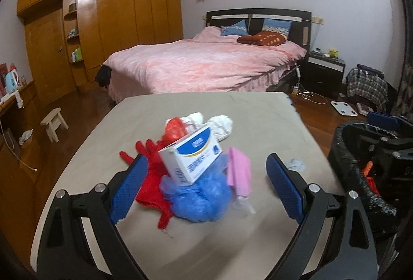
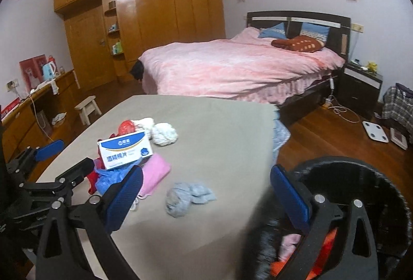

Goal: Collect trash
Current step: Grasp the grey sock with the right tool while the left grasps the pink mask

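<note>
Right wrist view shows the bin [image 2: 361,169] just off the table's [image 2: 219,120] near right corner, lined in black, with pink and red-orange scraps already lying inside, so I judge the job begun but well short of done. Most trash is on the table: a white-and-blue box [image 1: 191,158] tilted on top of a blue bag [image 1: 201,200], a red glove [image 1: 152,171] under them, a pink cloth [image 1: 238,174] just beside, white wads [image 1: 219,125] behind, and a grey-blue wad [image 2: 188,194] lying apart, nearer the bin. Left gripper [image 1: 206,176] hovers before the pile, jaws wide apart and holding nothing. Right gripper [image 2: 206,192] also has its jaws apart and empty, one finger over the bin's rim. The pile looks soft, loose and light; the box may slide off
</note>
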Demonstrator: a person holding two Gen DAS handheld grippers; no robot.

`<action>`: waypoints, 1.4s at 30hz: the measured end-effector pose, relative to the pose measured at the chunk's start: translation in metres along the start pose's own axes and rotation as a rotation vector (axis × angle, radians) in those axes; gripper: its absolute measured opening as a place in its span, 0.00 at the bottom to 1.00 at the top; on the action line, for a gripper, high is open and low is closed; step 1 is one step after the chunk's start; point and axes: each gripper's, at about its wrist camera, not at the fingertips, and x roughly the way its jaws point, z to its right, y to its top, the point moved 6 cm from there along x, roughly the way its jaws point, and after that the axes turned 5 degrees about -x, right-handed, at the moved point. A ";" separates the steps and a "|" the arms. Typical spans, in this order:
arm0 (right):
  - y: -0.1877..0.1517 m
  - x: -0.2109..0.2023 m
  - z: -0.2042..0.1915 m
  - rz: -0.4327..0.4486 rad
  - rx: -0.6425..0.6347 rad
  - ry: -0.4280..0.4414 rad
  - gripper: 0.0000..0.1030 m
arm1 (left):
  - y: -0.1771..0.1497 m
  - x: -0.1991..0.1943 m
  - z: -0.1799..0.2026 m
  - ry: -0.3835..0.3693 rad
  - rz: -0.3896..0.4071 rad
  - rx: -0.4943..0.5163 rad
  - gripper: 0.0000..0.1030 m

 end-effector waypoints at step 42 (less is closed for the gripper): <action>-0.024 0.074 0.004 -0.183 0.056 0.045 0.35 | -0.019 0.057 0.043 -0.110 -0.073 0.038 0.57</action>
